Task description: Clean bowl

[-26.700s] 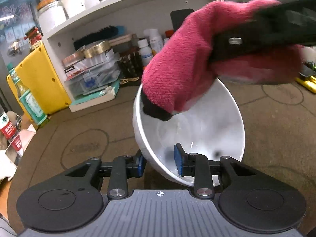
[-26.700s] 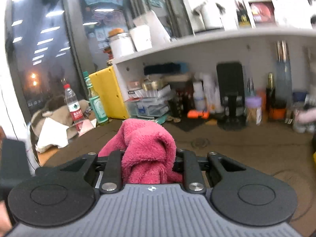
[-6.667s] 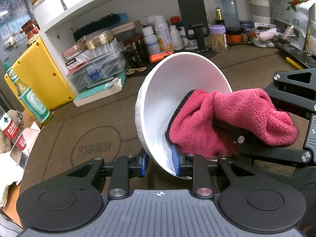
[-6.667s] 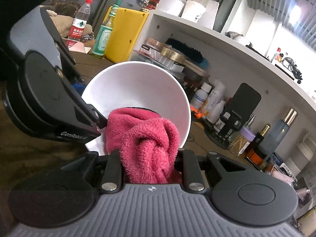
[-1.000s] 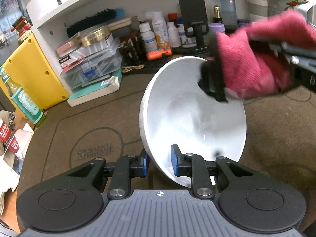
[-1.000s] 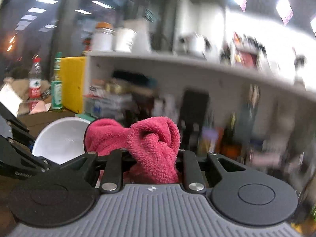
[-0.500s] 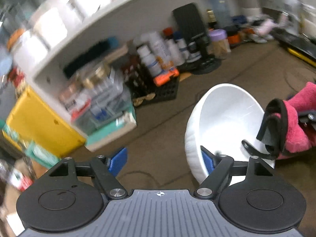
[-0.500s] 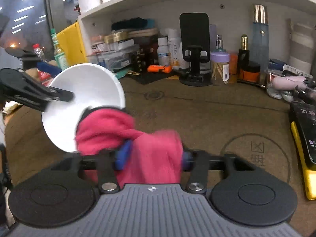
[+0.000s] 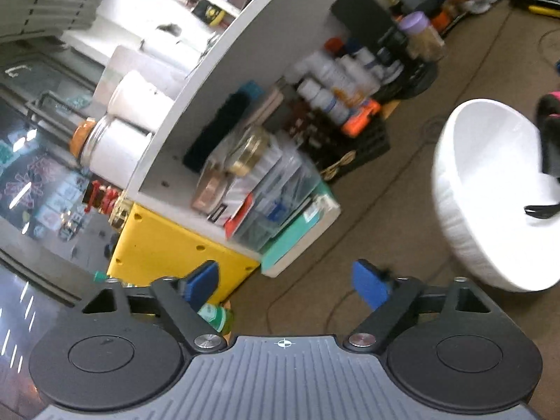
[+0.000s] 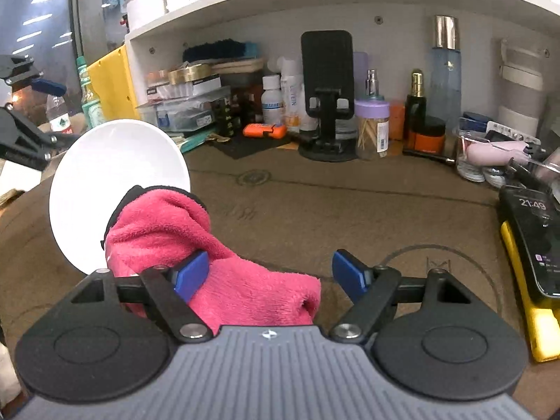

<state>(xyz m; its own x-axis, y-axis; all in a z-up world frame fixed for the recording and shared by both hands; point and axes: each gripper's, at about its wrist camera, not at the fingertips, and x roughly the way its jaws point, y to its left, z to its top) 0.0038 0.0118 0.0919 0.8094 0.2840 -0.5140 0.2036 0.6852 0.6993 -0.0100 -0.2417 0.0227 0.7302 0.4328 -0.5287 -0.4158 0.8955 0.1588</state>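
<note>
The white bowl point(image 9: 490, 192) rests on the brown table, to the right of my left gripper point(image 9: 285, 285), which is open, empty and apart from it. In the right wrist view the bowl point(image 10: 105, 175) stands at the left. The pink cloth point(image 10: 210, 262) lies on the table between the jaws of my right gripper point(image 10: 271, 271), its far end leaning on the bowl. The right gripper is open and the cloth touches only its left pad. An edge of the cloth point(image 9: 551, 112) shows over the bowl in the left wrist view.
A white shelf unit point(image 10: 315, 10) at the back holds bottles, a phone stand point(image 10: 327, 94), jars and plastic boxes point(image 9: 266, 189). A yellow box point(image 9: 168, 245) stands at the left. A phone on a yellow case point(image 10: 535, 245) lies at the right.
Both grippers have opened. The left one has let go of the bowl and swung away to the left. The right one has released the cloth, which now lies on the table against the bowl.
</note>
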